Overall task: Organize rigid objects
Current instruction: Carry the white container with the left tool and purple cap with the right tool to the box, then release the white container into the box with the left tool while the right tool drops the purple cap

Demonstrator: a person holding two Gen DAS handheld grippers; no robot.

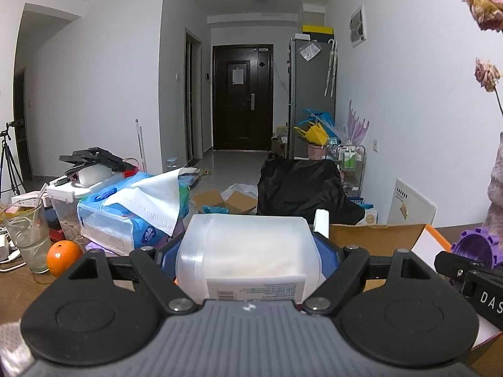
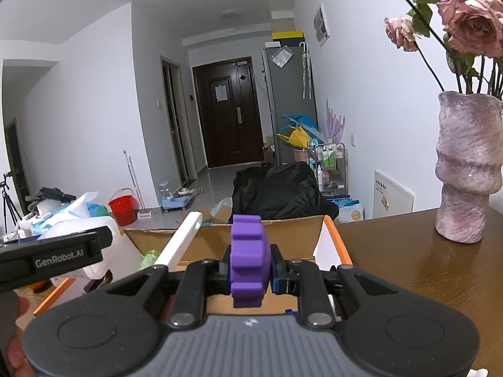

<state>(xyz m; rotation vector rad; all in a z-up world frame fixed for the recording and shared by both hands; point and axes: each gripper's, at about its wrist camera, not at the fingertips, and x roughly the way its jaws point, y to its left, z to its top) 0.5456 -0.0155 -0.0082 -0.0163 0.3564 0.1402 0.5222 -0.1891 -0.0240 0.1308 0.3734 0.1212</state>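
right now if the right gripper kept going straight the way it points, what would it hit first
Probably the far wall of the cardboard box: the right gripper, shut on the purple gear, points slightly down over the box. Depth is unclear.

Orange (image 1: 63,258), drinking glass (image 1: 28,238), tissue pack (image 1: 132,210), pink vase (image 2: 468,169), dried roses (image 2: 468,28)

A translucent white jug (image 1: 248,251), a purple gear (image 2: 248,264), an orange-edged brown box (image 2: 251,229).
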